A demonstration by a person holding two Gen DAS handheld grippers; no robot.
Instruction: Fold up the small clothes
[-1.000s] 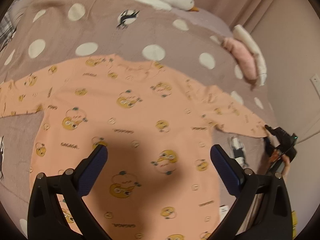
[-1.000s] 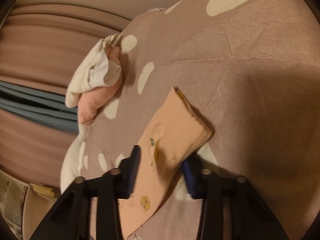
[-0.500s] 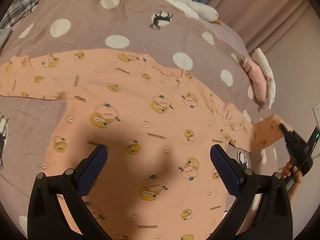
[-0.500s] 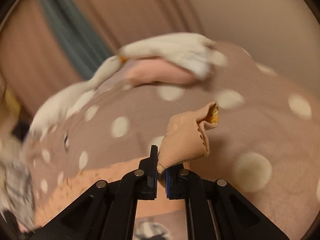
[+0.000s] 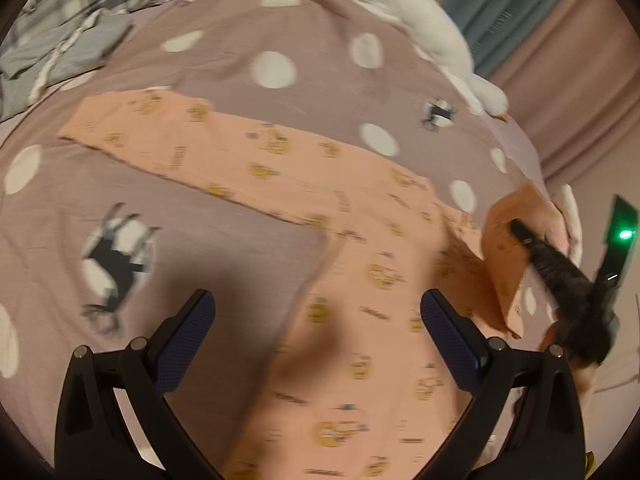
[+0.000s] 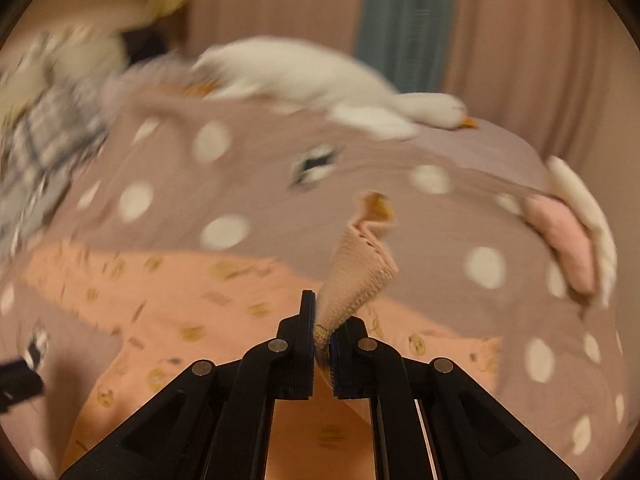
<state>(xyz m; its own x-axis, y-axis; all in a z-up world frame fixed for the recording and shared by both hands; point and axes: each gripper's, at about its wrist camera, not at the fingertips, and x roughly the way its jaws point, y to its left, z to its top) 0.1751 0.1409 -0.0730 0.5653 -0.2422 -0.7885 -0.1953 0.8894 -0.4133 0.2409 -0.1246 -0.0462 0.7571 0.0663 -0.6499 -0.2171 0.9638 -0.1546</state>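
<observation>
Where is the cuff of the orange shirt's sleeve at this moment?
The sleeve cuff is pinched in the right gripper, lifted above the dotted bedcover; the left wrist view shows it at right.

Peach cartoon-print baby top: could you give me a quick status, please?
Right gripper shut on sleeve cuff, lifted. Left gripper open above peach cartoon-print baby top. Nothing in the way.

A home bedroom: a bed (image 5: 312, 32) under a polka-dot cover, a white plush goose (image 6: 320, 80) on it, pink curtains (image 6: 520, 60) behind.
</observation>
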